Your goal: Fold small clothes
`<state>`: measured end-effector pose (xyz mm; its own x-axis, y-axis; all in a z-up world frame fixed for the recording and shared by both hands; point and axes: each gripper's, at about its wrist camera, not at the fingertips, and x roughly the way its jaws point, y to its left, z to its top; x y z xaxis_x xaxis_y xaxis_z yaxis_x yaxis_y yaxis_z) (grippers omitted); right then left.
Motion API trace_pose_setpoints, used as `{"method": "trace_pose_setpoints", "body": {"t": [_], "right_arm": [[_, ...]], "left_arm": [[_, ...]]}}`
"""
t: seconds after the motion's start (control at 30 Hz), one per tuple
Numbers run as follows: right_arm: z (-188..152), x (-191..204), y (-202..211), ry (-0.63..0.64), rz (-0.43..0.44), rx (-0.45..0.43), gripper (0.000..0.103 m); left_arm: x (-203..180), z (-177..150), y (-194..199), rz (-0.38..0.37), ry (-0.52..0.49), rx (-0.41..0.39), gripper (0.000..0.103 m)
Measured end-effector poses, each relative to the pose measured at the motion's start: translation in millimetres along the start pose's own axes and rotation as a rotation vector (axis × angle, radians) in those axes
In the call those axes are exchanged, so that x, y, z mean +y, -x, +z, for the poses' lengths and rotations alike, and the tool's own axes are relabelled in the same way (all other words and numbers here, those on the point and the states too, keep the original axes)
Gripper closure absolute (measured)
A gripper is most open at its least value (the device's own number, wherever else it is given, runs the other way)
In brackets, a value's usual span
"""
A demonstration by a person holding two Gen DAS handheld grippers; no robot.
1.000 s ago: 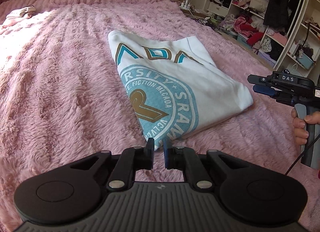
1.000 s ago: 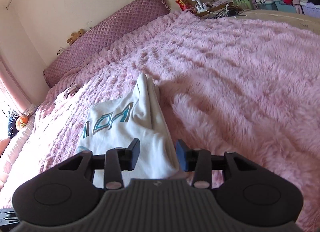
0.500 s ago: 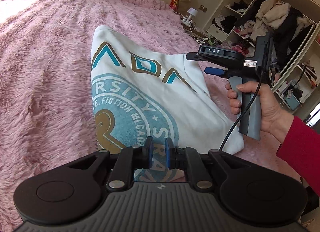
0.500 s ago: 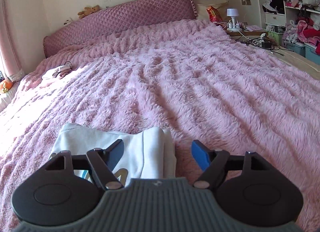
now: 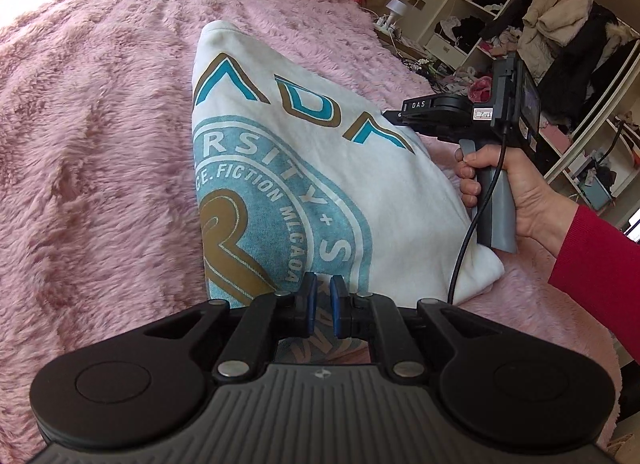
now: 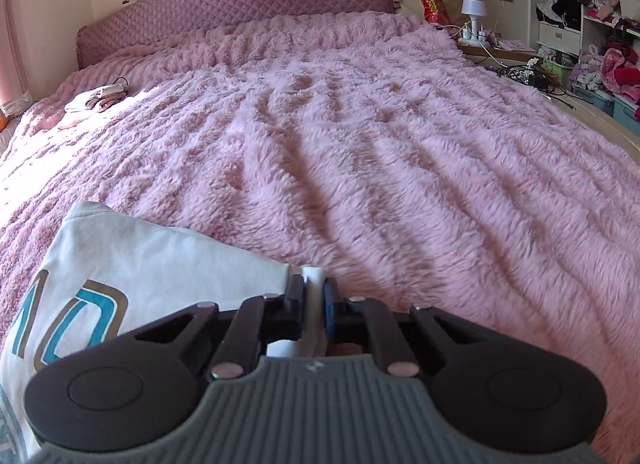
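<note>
Your right claw [image 6: 314,298] pinches the shirt's [image 5: 320,167] right edge; your left claw [image 5: 323,304], nearly pressed together, grips nothing over the near hem.

Matt white cloth shirt [image 5: 360,191] on shaggy pink plush blanket [image 5: 100,123].

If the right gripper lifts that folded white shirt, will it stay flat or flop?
Likely flop: the shirt is soft layered cloth, pinched only at one edge by the right gripper. Its folds may slide open. The plush blanket probably adds some drag.
</note>
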<state>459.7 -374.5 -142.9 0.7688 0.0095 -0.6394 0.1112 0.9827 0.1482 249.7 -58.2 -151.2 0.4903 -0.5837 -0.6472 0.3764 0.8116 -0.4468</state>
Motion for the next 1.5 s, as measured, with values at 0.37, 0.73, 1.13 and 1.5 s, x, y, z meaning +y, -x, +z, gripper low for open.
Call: {"method": "trace_pose_setpoints", "body": {"t": [0.37, 0.73, 1.13, 1.5], "right_arm": [[-34, -18, 111, -0.015, 0.195, -0.113, 0.063], [-140, -30, 193, -0.04, 0.234, -0.015, 0.057], [-154, -34, 180, -0.098, 0.205, 0.053, 0.098], [-81, -35, 158, -0.151, 0.241, -0.115, 0.062]], "left_arm": [[3, 2, -2, 0.004, 0.009, 0.007, 0.09], [1, 2, -3, 0.018, 0.018, 0.008, 0.091], [2, 2, -5, 0.02, 0.023, 0.021, 0.09], [20, 45, 12, -0.039, 0.148, -0.055, 0.081]]}}
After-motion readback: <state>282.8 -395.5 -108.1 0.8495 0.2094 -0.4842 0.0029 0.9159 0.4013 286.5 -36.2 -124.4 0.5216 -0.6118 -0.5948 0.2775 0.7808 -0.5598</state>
